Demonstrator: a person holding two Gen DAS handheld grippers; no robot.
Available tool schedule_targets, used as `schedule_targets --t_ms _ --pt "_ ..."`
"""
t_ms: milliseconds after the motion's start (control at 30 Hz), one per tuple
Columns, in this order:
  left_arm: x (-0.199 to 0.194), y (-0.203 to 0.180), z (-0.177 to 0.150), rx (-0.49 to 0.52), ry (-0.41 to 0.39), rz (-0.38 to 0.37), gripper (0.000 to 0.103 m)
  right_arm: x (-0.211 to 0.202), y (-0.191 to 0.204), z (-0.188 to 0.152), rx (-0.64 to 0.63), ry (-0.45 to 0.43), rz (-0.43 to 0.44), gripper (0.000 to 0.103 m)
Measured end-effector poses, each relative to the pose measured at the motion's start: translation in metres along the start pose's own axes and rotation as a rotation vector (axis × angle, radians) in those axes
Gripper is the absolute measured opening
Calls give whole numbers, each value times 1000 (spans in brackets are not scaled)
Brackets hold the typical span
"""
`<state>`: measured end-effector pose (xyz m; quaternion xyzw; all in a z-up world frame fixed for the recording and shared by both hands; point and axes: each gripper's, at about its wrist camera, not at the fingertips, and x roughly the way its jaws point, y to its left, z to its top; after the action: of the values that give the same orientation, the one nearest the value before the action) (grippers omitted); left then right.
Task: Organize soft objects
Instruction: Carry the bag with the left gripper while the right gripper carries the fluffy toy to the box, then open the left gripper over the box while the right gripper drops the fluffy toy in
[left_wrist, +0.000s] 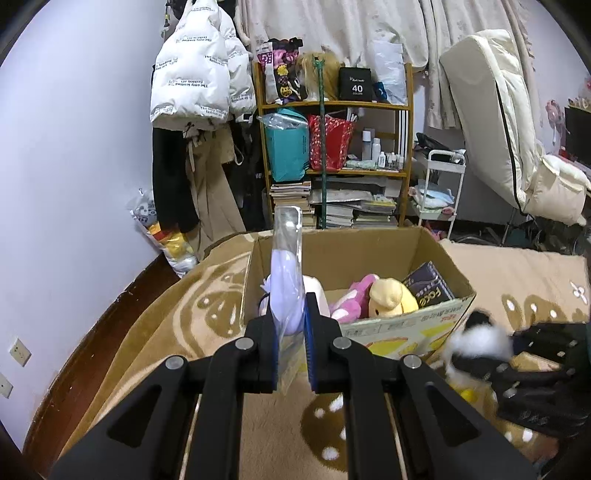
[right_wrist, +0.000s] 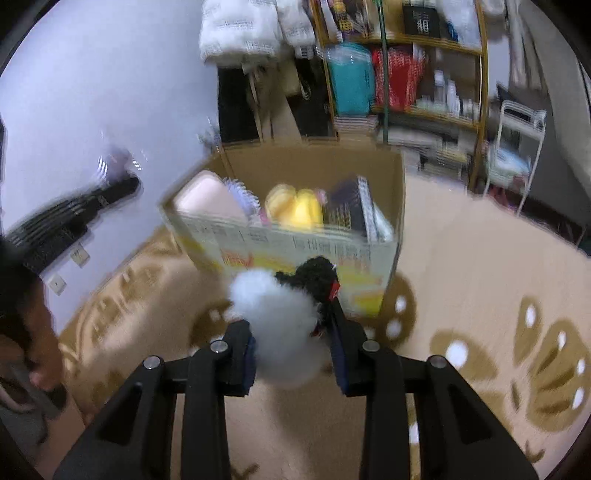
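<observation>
My left gripper (left_wrist: 291, 317) is shut on a clear plastic bag with a lavender plush inside (left_wrist: 286, 291), held upright at the near left rim of the open cardboard box (left_wrist: 406, 321). In the box lie a pink plush (left_wrist: 354, 295), a yellow plush (left_wrist: 391, 297) and a dark packet (left_wrist: 430, 286). My right gripper (right_wrist: 291, 332) is shut on a white and black fluffy plush (right_wrist: 284, 314), held just in front of the box (right_wrist: 295, 247). That plush and gripper also show blurred in the left wrist view (left_wrist: 480, 343).
The box stands on a beige patterned blanket (left_wrist: 517, 280). Behind it are a wooden shelf (left_wrist: 332, 107) with bags and books, hanging coats (left_wrist: 199, 74), a white cart (left_wrist: 439, 184) and a folded mattress (left_wrist: 498, 110). A lilac wall (left_wrist: 74, 166) is on the left.
</observation>
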<state>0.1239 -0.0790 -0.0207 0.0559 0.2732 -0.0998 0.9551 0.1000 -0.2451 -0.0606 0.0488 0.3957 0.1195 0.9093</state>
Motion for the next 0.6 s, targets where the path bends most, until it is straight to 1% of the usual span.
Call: schedule_targets --t_ms 100,200,267,500,600 --pt "3 -1 6 0 -12 -1 10 -17 2 19 -11 -76 -9 35" --pt "12 -4 12 20 -6 -7 10 -17 0 37 -10 -113 -14 35" --pt "20 -8 17 35 -1 -10 10 -10 -2 48 -4 -119 -18 35" --pt "47 -25 40 95 4 -35 11 16 -29 73 48 -124 -14 36" --pt "65 -30 41 118 43 -46 12 25 -43 77 100 -130 14 36"
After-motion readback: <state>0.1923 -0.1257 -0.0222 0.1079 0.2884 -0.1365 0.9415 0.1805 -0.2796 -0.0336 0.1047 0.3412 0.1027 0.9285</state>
